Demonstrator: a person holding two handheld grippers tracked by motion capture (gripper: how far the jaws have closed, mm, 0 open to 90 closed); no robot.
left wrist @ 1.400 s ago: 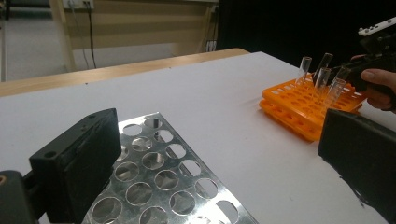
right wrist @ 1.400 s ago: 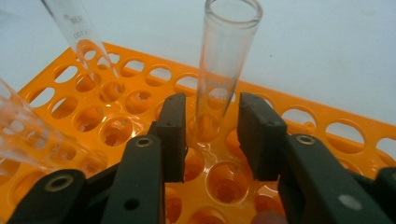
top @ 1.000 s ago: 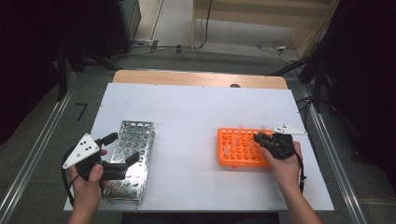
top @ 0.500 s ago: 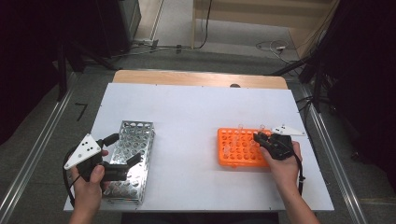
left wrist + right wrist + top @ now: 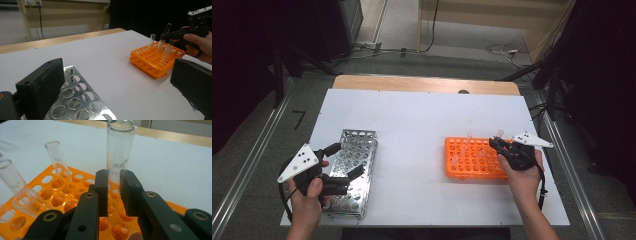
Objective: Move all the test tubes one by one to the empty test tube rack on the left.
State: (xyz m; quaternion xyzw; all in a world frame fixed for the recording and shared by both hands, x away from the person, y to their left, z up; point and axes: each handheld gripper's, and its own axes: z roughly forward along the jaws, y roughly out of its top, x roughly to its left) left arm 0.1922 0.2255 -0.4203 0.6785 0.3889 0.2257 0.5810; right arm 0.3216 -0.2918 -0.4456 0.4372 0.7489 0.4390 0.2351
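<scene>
**Right jaws pinch a glass tube over the orange rack**

On the white table [image 5: 422, 125] your metal rack [image 5: 352, 170] lies at left, your orange rack [image 5: 472, 159] at right. Your left gripper [image 5: 343, 161] rests at the metal rack, jaws spread. Your right gripper [image 5: 113, 192] pinches a glass tube [image 5: 119, 152] upright above the orange rack's holes.

White counter [image 5: 422, 120] with a bare wooden strip along the far edge; metal rack [image 5: 352, 170] lying flat at left, orange rack [image 5: 472, 159] at right, well apart.
</scene>
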